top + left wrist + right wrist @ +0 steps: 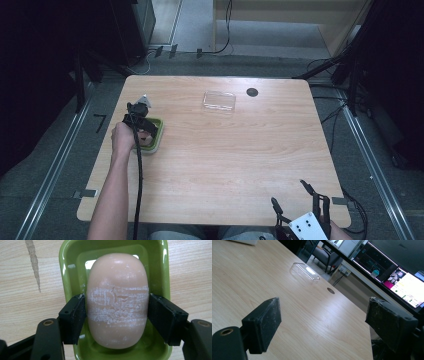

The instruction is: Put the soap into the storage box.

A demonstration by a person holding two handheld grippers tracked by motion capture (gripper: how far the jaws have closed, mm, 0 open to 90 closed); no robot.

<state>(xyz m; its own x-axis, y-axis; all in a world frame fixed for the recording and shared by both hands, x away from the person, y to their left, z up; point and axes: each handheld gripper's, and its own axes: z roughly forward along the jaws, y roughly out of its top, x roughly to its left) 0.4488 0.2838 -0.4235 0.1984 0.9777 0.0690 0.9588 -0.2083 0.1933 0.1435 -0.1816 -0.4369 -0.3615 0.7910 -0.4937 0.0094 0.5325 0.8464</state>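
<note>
A pale pink bar of soap [117, 290] with white scuff marks lies in a green soap dish [68, 267]. The dish [157, 136] stands near the table's left edge. My left gripper [145, 129] points down into the dish, and in the left gripper view its black pads [75, 317] press on both sides of the bar. My right gripper [288, 191] rests at the table's front right corner, jaws wide apart with nothing between them [322, 315].
A clear plastic lid [219, 100] lies toward the back of the wooden table [225, 160], with a dark round hole [252, 92] just right of it. Cables run over the floor behind. Monitors [402, 282] stand beyond the table's edge in the right gripper view.
</note>
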